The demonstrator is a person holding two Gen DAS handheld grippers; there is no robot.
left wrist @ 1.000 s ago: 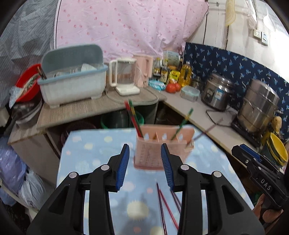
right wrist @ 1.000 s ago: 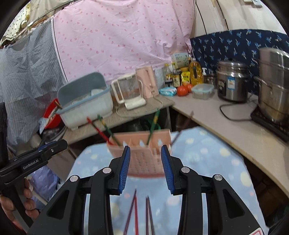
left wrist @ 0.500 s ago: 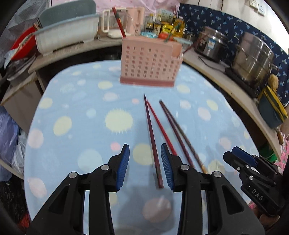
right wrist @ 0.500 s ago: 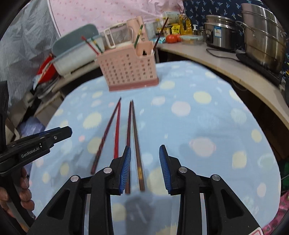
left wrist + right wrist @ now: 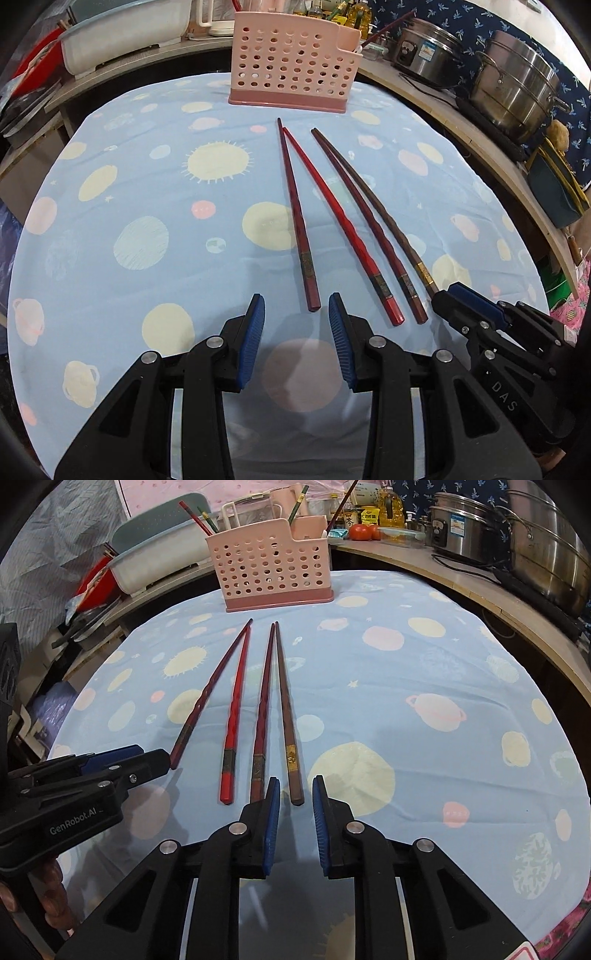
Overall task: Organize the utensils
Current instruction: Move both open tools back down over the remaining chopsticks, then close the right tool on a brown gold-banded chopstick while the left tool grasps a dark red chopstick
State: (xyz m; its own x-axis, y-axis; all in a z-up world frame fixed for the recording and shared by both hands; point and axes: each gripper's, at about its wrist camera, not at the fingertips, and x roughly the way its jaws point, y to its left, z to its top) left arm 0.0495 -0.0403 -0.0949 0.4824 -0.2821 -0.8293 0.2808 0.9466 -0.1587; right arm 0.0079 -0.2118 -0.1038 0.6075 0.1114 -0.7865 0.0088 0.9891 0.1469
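Several chopsticks lie side by side on the blue planet-print tablecloth, thick ends towards me. My left gripper (image 5: 296, 308) is open, just short of the butt of the leftmost dark red chopstick (image 5: 295, 206). My right gripper (image 5: 294, 792) is open, its fingers either side of the butt of the rightmost brown chopstick (image 5: 286, 709). A bright red chopstick (image 5: 236, 698) and a dark red one (image 5: 264, 698) lie between. The pink perforated utensil holder (image 5: 293, 66) stands at the far table edge (image 5: 271, 565) with a few chopsticks upright in it.
Behind the table runs a counter with steel pots (image 5: 517, 88), a rice cooker (image 5: 428, 55), a grey dish tub (image 5: 159, 561), a kettle and bottles. The tablecloth (image 5: 140, 206) spreads wide to the left of the chopsticks and to their right (image 5: 424, 701).
Both grippers have tilted down and dropped low to the table, close to the chopsticks' near ends. The holder now looks farther off. Both stay open.
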